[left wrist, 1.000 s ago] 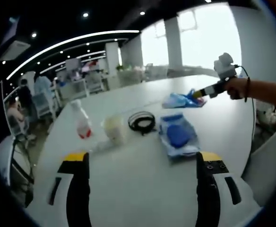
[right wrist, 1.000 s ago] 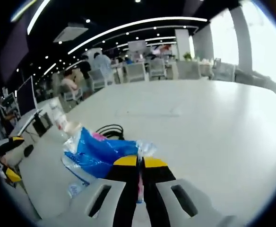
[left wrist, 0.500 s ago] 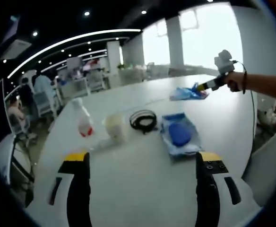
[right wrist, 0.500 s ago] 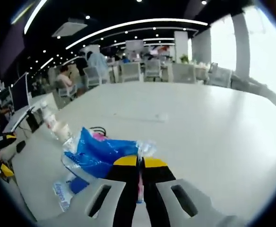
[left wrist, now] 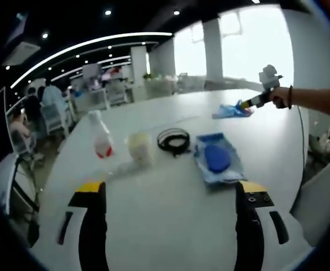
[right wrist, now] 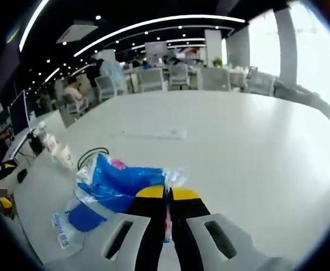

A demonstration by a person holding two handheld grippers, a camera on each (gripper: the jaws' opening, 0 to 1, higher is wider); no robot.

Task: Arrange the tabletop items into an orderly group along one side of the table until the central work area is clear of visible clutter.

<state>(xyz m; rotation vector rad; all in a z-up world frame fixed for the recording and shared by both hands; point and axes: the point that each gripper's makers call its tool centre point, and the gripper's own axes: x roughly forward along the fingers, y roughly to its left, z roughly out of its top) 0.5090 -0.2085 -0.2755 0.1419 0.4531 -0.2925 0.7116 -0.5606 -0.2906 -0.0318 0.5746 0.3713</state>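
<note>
Right gripper view: right gripper point(right wrist: 166, 195) pinches a limp, crinkly blue plastic bag point(right wrist: 117, 182) edge, clamped tight; light, slippery, above the white table point(right wrist: 255, 152).

bright window point(left wrist: 233, 39) glare | dim ceiling, strip lights | soft blur | fisheye-warped edges

Left claw point(left wrist: 170, 195) gaping; bottle point(left wrist: 101, 135), cup point(left wrist: 139, 148), cable coil point(left wrist: 173, 139) on table point(left wrist: 165, 226).

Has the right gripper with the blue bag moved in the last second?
Yes. In the left gripper view, the right gripper and its blue bag went farther from the black cable.
</note>
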